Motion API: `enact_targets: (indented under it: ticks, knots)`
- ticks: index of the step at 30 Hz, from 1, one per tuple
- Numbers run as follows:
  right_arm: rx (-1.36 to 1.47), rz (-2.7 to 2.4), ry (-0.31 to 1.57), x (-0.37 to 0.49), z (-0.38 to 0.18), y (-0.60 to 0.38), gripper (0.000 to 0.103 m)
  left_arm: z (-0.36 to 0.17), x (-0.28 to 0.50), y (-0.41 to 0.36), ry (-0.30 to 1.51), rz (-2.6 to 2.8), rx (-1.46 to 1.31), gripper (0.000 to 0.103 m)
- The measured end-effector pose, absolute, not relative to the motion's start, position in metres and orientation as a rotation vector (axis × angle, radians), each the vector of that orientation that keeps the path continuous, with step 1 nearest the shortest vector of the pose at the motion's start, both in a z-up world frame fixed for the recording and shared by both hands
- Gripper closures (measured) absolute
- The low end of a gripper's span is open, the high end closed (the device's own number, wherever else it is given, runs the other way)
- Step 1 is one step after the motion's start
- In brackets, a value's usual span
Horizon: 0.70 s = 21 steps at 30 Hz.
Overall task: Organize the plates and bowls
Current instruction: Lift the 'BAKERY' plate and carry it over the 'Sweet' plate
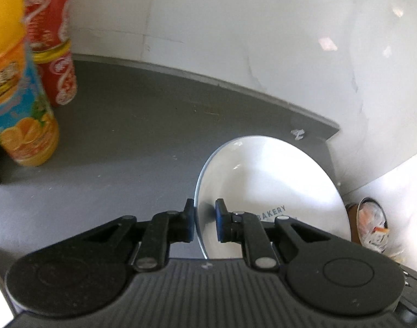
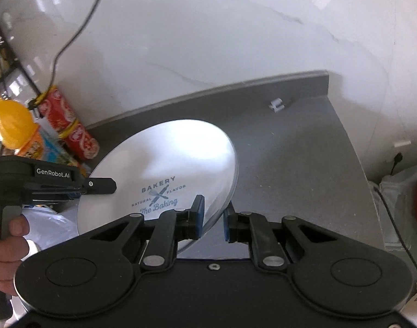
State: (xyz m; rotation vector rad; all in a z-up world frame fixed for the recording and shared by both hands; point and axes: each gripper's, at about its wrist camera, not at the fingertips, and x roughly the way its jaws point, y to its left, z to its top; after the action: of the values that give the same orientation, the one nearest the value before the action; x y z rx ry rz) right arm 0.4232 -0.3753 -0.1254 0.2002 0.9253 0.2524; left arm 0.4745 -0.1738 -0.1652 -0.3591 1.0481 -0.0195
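Left wrist view:
Claw: the left claw (image 1: 204, 220) straddles the near rim of a white plate (image 1: 271, 180), 1 finger outside the rim and 1 over the face, the gap narrow; whether the pads actually press the rim I cannot tell.
Plate: tilted up off the grey table (image 1: 131, 142), its printed face turned to the right, "BAKERY" partly readable.
Surroundings: an orange juice bottle (image 1: 22, 104) and a red can (image 1: 56, 54) stand well apart at the far left, near the white wall (image 1: 235, 27); a brown container (image 1: 369, 224) sits low at right, beyond the table's edge.

Right wrist view:
Claw: the right claw (image 2: 213, 216) brackets the plate's (image 2: 164, 169) lower right rim, fingers close on either side, firm contact not certain.
Left claw: it reaches in from the left onto the opposite rim (image 2: 101, 186), a person's hand (image 2: 6, 235) on its grip.
Plate: held slanted between the 2 claws above the table (image 2: 290, 142), logo facing up.
Bottle and can: the bottle (image 2: 14, 128) and can (image 2: 71, 125) stand behind the plate's left side.

Progress:
Done: judged from these views, 1 plate is in hand and in transit.
Left: no bowl, stack or rack is visible, so the set-down spot and the remaining dishes cannot be told; most of the task appears still ahead.
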Motion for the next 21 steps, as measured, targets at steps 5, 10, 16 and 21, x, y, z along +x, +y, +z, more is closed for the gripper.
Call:
enact_targets:
  ticks: [5,10,16,21]
  knots:
    - [0.178,0.285,0.904,0.411,-0.102,-0.367,0.089,-0.143,0.452,-0.165,1.009,0.001,-0.378,0.090]
    - [0.168,0.327,0.887,0.398,-0.085,-0.351,0.089,-0.122,0.431,-0.148,0.986,0.037,-0.401,0.090]
    - [0.155,0.387,0.871,0.391,-0.073,-0.325,0.089,-0.102,0.403,-0.122,0.962,0.075,-0.432,0.090]
    - [0.147,0.412,0.870,0.385,-0.064,-0.300,0.089,-0.090,0.389,-0.097,0.946,0.084,-0.455,0.090]
